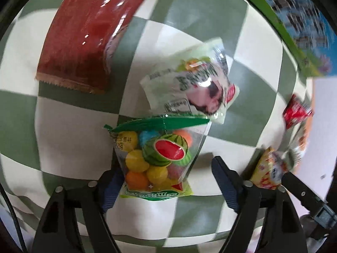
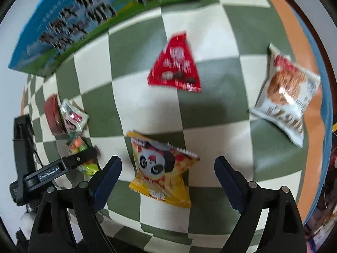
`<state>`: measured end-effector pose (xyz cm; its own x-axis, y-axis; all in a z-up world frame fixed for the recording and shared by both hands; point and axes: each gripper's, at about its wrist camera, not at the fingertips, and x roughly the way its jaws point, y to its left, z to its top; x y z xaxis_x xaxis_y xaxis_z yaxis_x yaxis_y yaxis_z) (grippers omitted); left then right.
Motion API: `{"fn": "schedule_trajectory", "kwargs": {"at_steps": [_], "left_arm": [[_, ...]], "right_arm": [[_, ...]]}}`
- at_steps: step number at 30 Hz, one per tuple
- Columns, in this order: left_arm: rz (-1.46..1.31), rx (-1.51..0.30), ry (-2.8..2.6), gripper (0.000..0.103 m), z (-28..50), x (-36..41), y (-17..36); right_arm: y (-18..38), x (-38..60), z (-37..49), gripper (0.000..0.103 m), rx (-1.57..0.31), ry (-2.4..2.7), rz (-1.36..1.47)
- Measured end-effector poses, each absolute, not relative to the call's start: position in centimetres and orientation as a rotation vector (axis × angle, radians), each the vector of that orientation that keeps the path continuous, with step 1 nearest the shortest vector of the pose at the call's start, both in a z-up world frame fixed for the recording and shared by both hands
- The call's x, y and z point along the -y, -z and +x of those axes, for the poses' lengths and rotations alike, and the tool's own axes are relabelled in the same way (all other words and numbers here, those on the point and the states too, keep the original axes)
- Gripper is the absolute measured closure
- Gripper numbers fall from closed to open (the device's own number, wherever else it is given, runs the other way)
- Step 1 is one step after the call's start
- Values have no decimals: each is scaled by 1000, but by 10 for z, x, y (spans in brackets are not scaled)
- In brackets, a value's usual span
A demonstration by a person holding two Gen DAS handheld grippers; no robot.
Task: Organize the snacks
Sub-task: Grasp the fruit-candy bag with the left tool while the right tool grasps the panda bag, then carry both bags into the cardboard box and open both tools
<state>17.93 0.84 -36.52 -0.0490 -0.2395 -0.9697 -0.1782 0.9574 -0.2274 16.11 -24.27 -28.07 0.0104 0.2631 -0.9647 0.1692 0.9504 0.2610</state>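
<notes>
My left gripper (image 1: 166, 179) is open, its jaws either side of a clear candy bag with a watermelon print (image 1: 157, 158) lying on the green-and-white checked cloth (image 1: 69, 130). Beyond it lie a pale green packet (image 1: 189, 88) and a dark red packet (image 1: 90, 33). My right gripper (image 2: 168, 179) is open over a yellow panda snack bag (image 2: 162, 170). A red triangular packet (image 2: 174, 67) and a white cookie packet (image 2: 286, 92) lie farther off. The left gripper (image 2: 84, 160) shows at the left of the right wrist view.
A blue and green printed box (image 2: 69, 25) stands along the far edge of the cloth (image 2: 210, 113); it also shows in the left wrist view (image 1: 294, 25). An orange and blue border (image 2: 299, 31) runs along the right side.
</notes>
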Motion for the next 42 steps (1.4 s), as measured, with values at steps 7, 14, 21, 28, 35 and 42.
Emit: {"fn": "schedule_trajectory", "kwargs": {"at_steps": [7,14,21,28,35,42], "left_arm": [[7,-1566,106,53,168,28,357],[-95,-1607,136,39,178,26,375],[-114,-1604,114,38,185,26,382],[-61,-1569,81,54,164,26,359],[-79,-1561,98,54,162,25,331],[-104,-1492,187,54,169,32,274]], "right_arm": [[301,219,154,20,-1572,-89,321],[303,178,155,44,-1557,-227,28],[281,186,148,23,-1516,-195,16],[307,177,138,37,-1529,-158,16],[301,195,137,47,-1473,-149,66],[252,253,134,48,-1429,-202,244]]}}
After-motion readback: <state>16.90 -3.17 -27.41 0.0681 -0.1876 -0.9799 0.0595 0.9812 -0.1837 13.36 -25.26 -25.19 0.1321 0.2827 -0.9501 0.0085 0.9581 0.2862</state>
